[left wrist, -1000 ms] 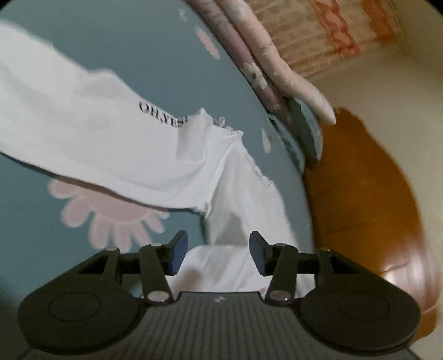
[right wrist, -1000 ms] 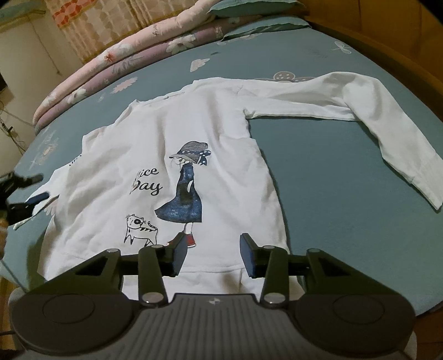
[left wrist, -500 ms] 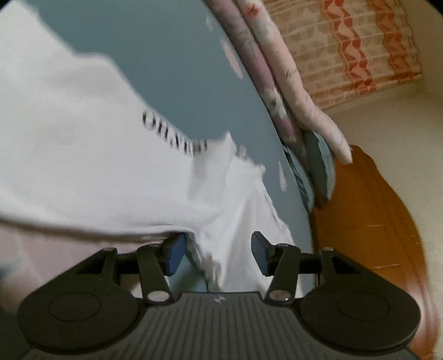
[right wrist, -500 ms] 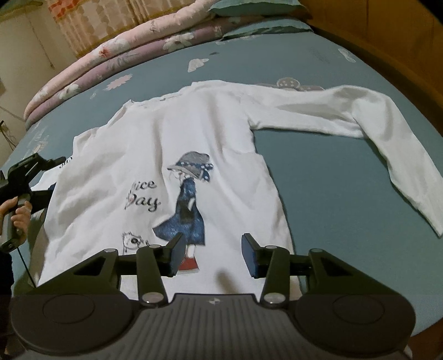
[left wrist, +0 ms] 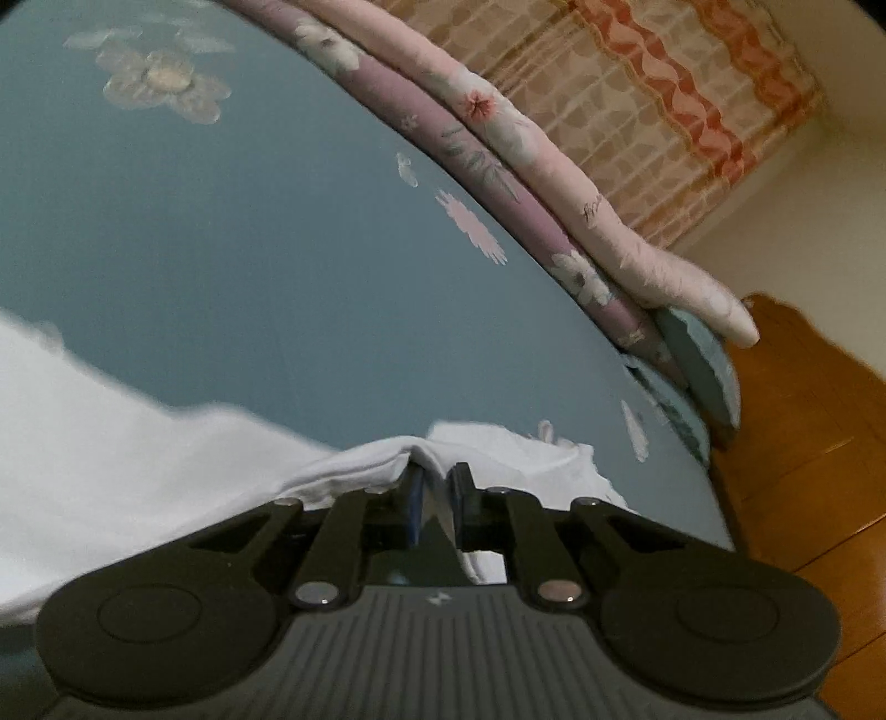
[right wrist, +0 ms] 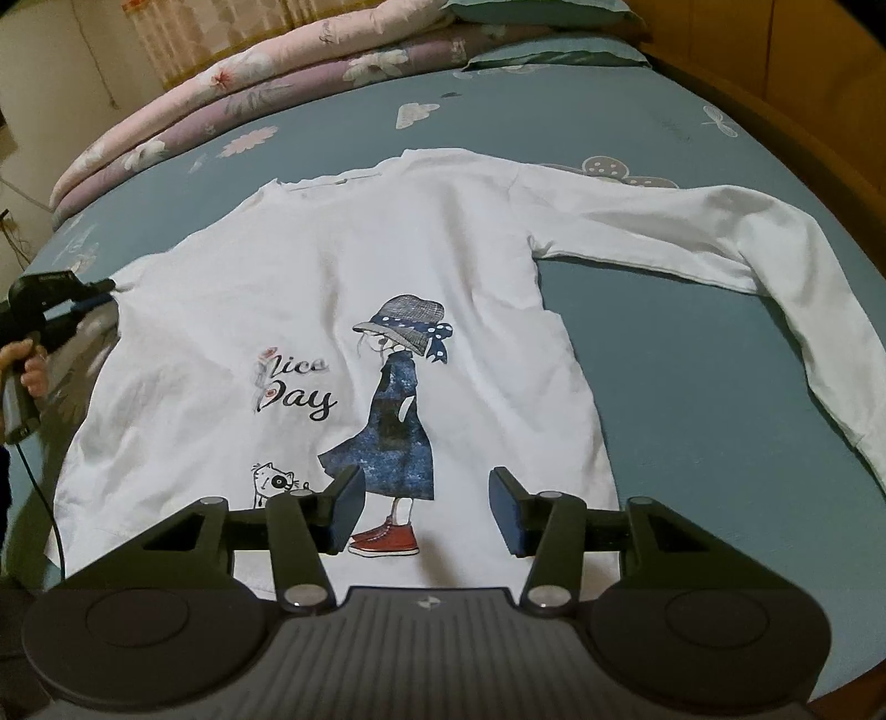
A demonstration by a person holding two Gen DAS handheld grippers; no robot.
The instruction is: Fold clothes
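A white long-sleeved shirt (right wrist: 343, 299) with a printed girl and the words "Nice Day" lies face up on the teal bed sheet (right wrist: 692, 399). Its right sleeve (right wrist: 775, 266) is stretched out and bent towards the bed's near edge. My right gripper (right wrist: 426, 509) hovers open over the shirt's hem, fingers either side of the red shoes print. My left gripper (left wrist: 437, 498) is shut on a ridge of the white shirt (left wrist: 166, 471) cloth; in the right wrist view this left gripper (right wrist: 97, 291) sits at the shirt's left shoulder, held by a hand (right wrist: 25, 365). The left sleeve is hidden.
Rolled pink and purple quilts (right wrist: 238, 94) and teal pillows (right wrist: 554, 52) line the far side of the bed. A wooden bed frame (left wrist: 803, 443) runs along the bed's edge. A patterned curtain (left wrist: 637, 105) hangs behind. A cable (right wrist: 44, 498) trails from the left gripper.
My left gripper has gone from open to shut on the shirt cloth at the left shoulder. My right gripper has moved lower and closer over the hem, still open.
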